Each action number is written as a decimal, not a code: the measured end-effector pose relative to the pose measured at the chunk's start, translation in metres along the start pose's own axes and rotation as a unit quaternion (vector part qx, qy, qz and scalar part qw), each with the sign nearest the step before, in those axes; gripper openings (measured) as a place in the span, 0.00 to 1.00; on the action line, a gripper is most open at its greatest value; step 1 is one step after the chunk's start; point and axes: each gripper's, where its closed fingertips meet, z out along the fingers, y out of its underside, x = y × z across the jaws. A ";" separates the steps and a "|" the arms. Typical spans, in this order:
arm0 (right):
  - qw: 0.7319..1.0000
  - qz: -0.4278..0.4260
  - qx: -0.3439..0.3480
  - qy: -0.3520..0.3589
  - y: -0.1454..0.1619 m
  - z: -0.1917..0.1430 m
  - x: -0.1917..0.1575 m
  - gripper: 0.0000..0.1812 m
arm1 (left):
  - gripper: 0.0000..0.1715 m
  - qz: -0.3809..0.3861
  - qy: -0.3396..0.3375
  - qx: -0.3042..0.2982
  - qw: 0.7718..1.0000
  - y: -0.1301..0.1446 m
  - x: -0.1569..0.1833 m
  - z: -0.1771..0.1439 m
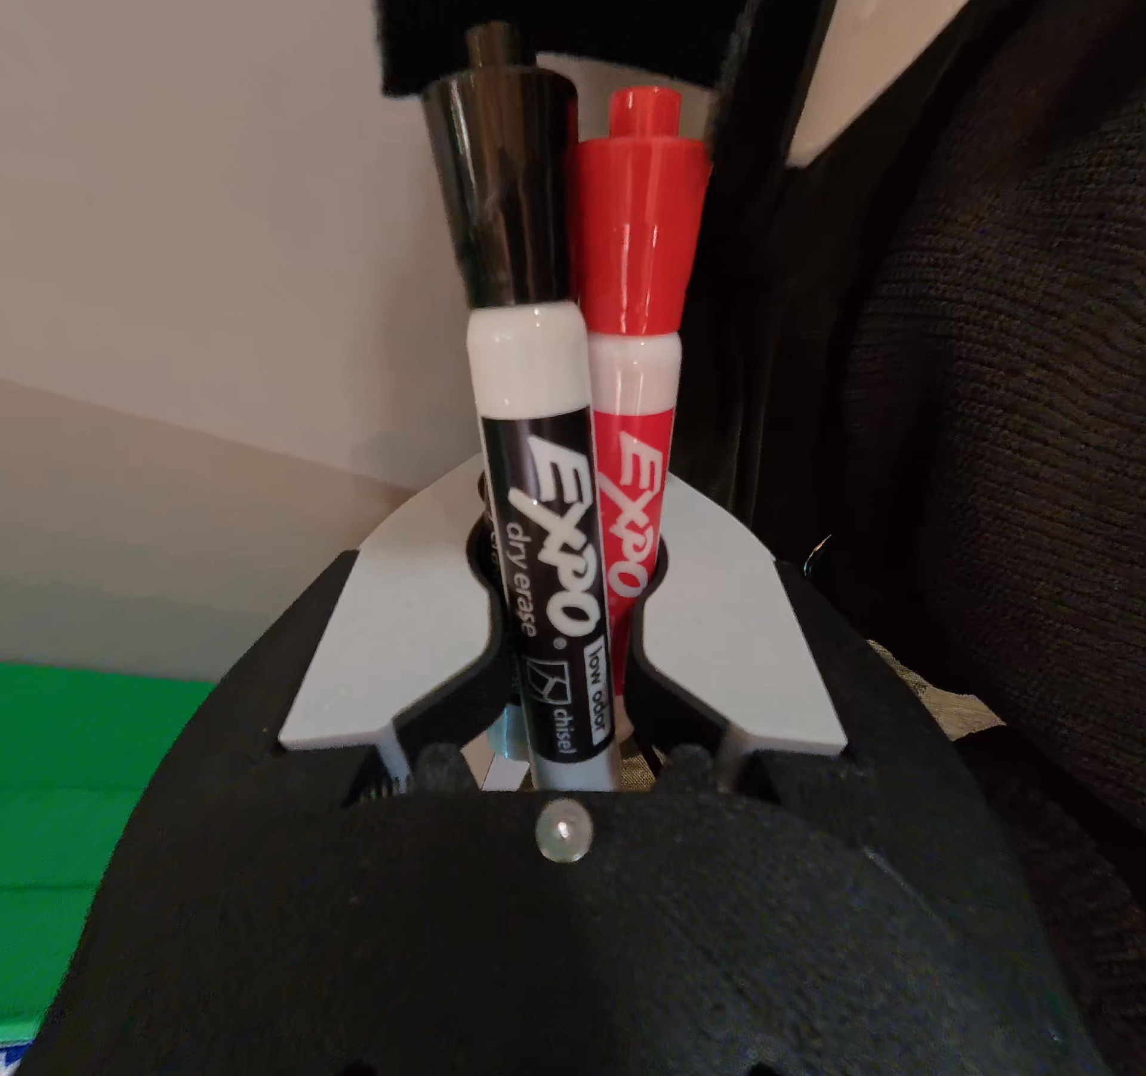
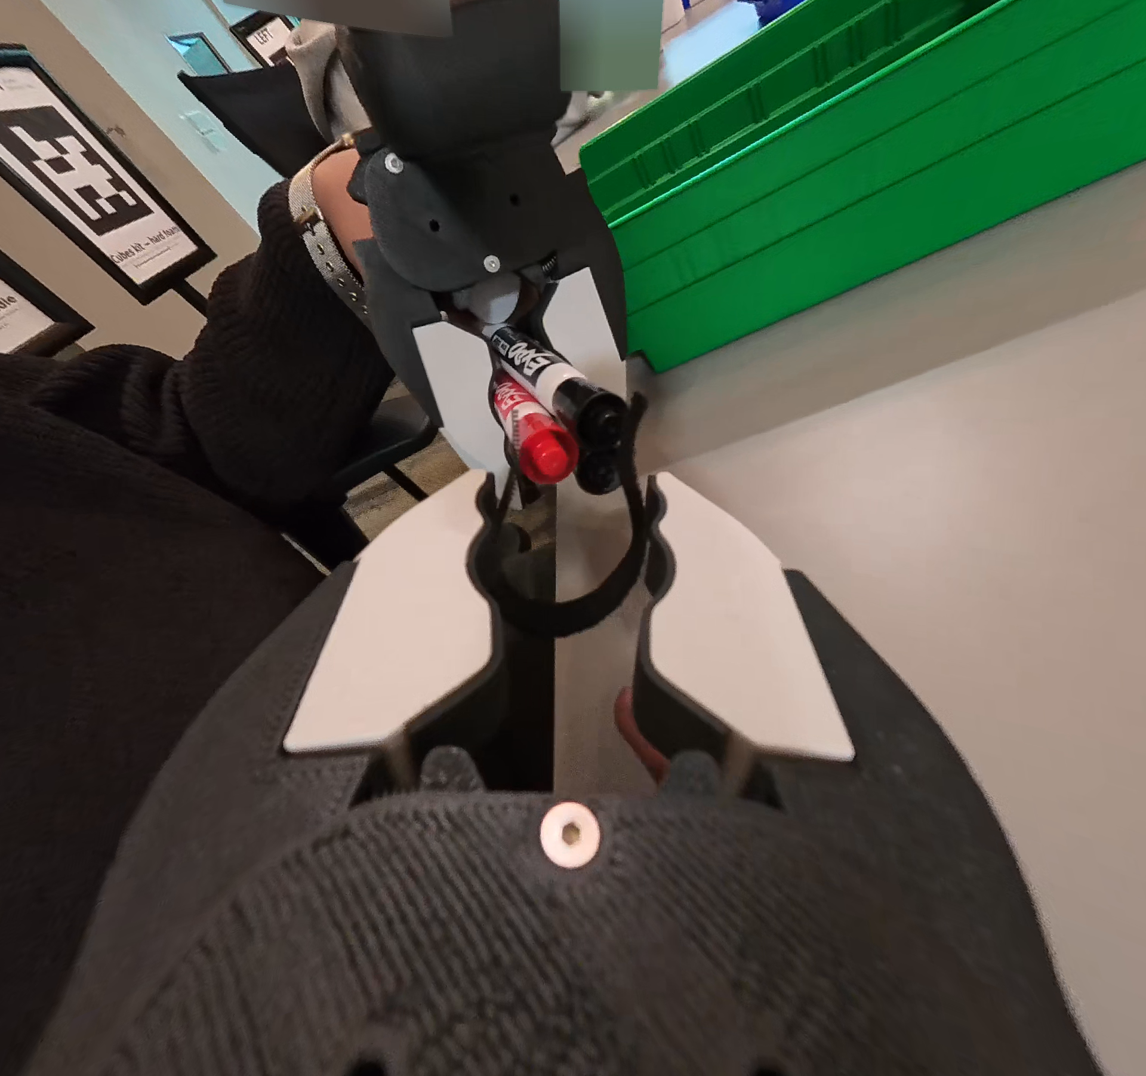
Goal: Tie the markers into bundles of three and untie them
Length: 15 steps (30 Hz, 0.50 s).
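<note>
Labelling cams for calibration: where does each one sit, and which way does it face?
Left wrist view: on the left tool, looking along its fingers at the clamped black marker and red marker, a dark knit sleeve beside.
Right wrist view: on the right tool, holding a black loop strap, facing the left tool, green bin beyond.
Shared: both markers, left tool.

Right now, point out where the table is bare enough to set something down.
Free: the grey table right of the right gripper, below the green bin. Crowded: straight ahead, where the left gripper holds markers by the black strap; a dark sleeve fills the left.
</note>
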 end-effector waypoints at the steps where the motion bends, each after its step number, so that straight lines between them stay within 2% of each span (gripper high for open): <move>1: 1.000 0.001 0.000 0.000 0.001 0.002 0.000 0.26 | 0.25 0.002 0.001 0.000 1.000 -0.001 0.001 0.000; 15: 0.999 0.018 -0.010 -0.025 0.010 0.018 -0.009 0.28 | 0.25 0.023 0.017 -0.004 1.000 -0.010 0.013 0.008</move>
